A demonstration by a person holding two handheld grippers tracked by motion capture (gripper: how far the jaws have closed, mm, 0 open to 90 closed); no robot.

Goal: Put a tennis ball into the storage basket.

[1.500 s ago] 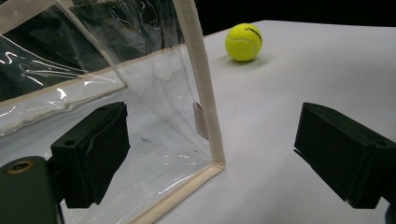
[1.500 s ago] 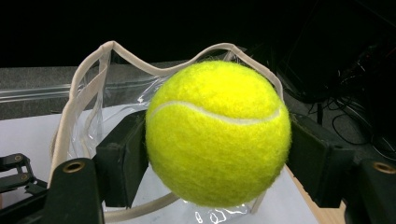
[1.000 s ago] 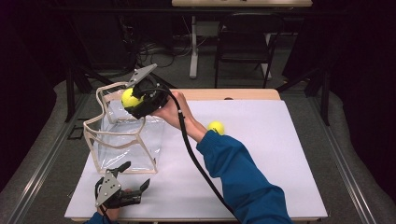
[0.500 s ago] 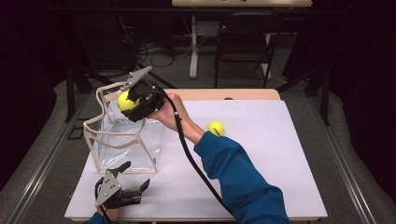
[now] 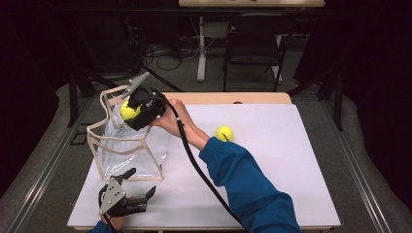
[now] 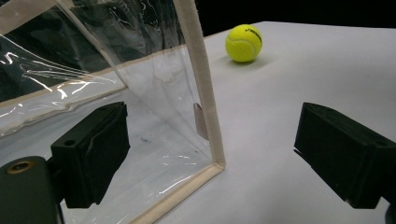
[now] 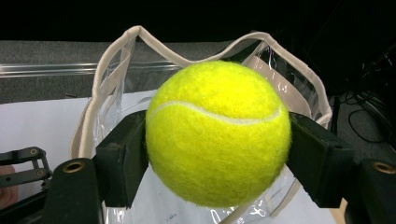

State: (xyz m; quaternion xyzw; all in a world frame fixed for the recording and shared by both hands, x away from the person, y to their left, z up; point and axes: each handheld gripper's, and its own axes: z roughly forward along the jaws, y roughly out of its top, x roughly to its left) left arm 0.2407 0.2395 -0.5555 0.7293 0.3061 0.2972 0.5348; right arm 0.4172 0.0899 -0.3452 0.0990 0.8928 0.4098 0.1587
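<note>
The right tongs [image 5: 132,110] pinch a tennis ball [image 7: 218,133] above the open top of the clear bag [image 5: 127,150]. The left tongs [image 5: 138,183] rest spread on the table [image 5: 291,160], beside the bag's near corner.

The place looks like a lab or recording studio set up for tests. A worktop [image 5: 272,145] with a plain white cover stands on grey carpet [image 5: 359,160], ringed by black curtains [image 5: 369,43]. Loose cables [image 5: 165,53] lie on the floor behind it, beside a dark chair [image 5: 252,43] and the leg of another table [image 5: 201,48].
</note>
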